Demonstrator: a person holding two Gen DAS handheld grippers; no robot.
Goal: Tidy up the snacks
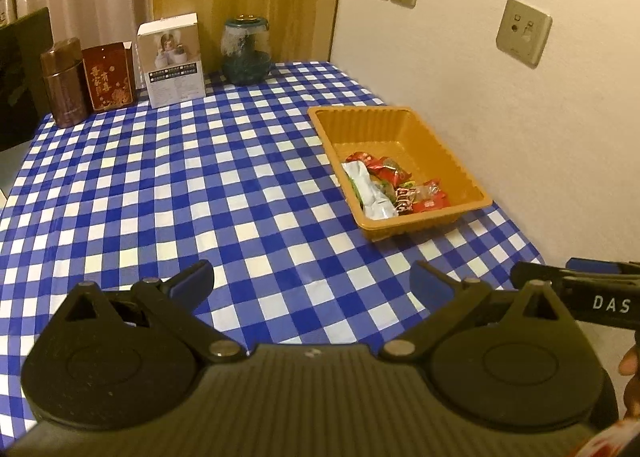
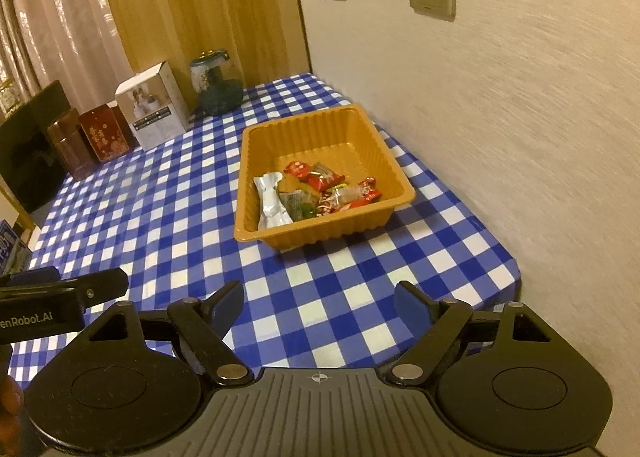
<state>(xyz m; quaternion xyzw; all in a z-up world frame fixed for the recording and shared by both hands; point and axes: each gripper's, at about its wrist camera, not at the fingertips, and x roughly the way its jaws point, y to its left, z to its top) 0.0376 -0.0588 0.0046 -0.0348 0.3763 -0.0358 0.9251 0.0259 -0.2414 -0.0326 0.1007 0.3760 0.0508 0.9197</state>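
An orange plastic tray (image 1: 464, 167) (image 2: 280, 137) stands on the blue-and-white checked tablecloth near the wall. Inside it lie a silver packet (image 1: 370, 193) (image 2: 270, 201) and several red-wrapped snacks (image 1: 428, 199) (image 2: 320, 177), bunched toward its near side. My left gripper (image 1: 312, 277) hangs open over the cloth, well short of the tray, with nothing between its fingers. My right gripper (image 2: 318, 303) is open too, empty, over the table's near edge in front of the tray. Each gripper shows at the edge of the other's view.
Along the back stand a brown tin (image 1: 64, 83), a red box (image 1: 110, 75), a white carton (image 1: 174, 59) and a dark glass jar (image 1: 246, 51). The wall with sockets (image 1: 522, 33) runs close along the table's right side. A dark screen (image 2: 32, 153) stands at the far left.
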